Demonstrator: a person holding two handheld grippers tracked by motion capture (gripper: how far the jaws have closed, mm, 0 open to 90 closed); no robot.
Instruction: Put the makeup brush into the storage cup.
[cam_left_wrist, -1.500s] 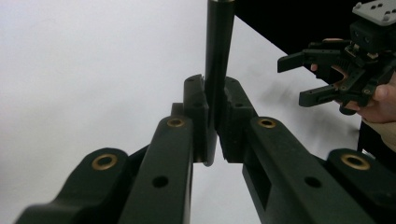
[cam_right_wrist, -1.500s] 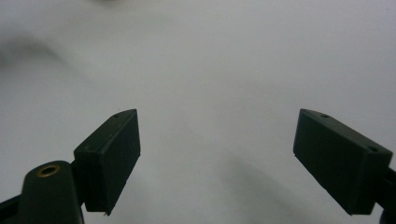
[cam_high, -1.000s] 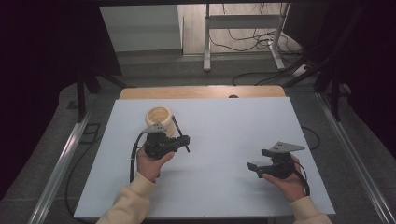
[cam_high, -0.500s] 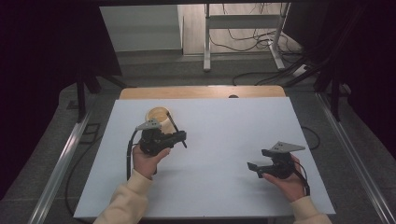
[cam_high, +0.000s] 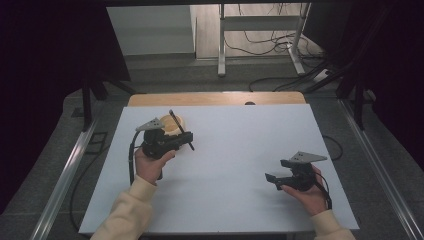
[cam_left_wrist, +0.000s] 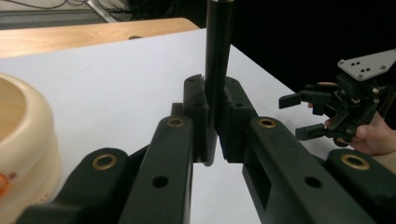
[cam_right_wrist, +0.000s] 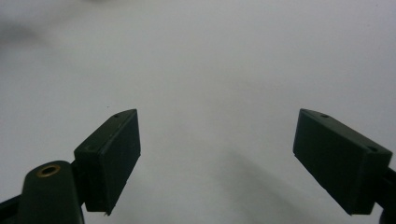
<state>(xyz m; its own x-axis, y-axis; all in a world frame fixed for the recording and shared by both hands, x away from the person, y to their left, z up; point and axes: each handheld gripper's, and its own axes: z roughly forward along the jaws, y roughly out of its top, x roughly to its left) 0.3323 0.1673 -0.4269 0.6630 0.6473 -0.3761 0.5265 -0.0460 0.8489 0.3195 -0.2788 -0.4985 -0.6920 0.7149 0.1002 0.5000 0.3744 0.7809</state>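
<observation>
Left gripper, raised above the white tabletop, has its jaws clamped on one slim black rod, which stands up between the pads in the left gripper view and slants across the jaws in the high view. One cream bowl sits on the tabletop just behind and beside this gripper, at the left edge of the left gripper view. Right gripper, well apart to the right and low over the tabletop, has its jaws spread wide with bare surface between them. No legible writing appears on any item.
</observation>
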